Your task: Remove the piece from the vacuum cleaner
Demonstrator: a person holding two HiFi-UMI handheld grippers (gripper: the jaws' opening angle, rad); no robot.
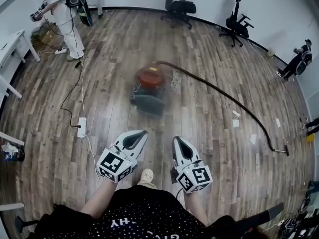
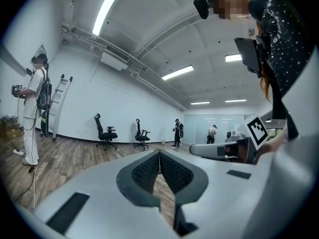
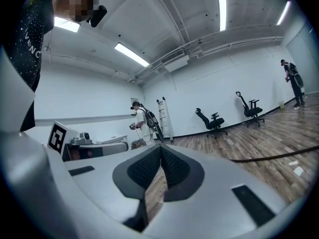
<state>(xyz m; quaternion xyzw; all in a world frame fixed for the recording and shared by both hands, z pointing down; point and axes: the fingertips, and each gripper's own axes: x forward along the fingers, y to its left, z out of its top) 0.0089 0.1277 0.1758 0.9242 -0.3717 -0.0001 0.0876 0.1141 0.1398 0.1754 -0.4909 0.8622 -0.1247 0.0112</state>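
Note:
A vacuum cleaner (image 1: 148, 87) with a red round top and dark grey base stands on the wooden floor ahead of me. Its long dark hose (image 1: 227, 97) runs from the red top out to the right and ends in a nozzle (image 1: 285, 151) on the floor. My left gripper (image 1: 142, 133) and right gripper (image 1: 177, 140) are held side by side in front of my body, well short of the vacuum, both shut with nothing between the jaws. In the left gripper view my left gripper (image 2: 159, 156) points across the room; in the right gripper view the right gripper (image 3: 160, 150) does too, with the hose (image 3: 271, 156) on the floor.
A white power strip (image 1: 81, 127) with cables lies on the floor to the left. A person (image 1: 62, 14) stands at the far left by a white table (image 1: 12, 46). Two office chairs (image 1: 179, 6) stand at the back wall. Paper scraps (image 1: 236, 118) lie to the right.

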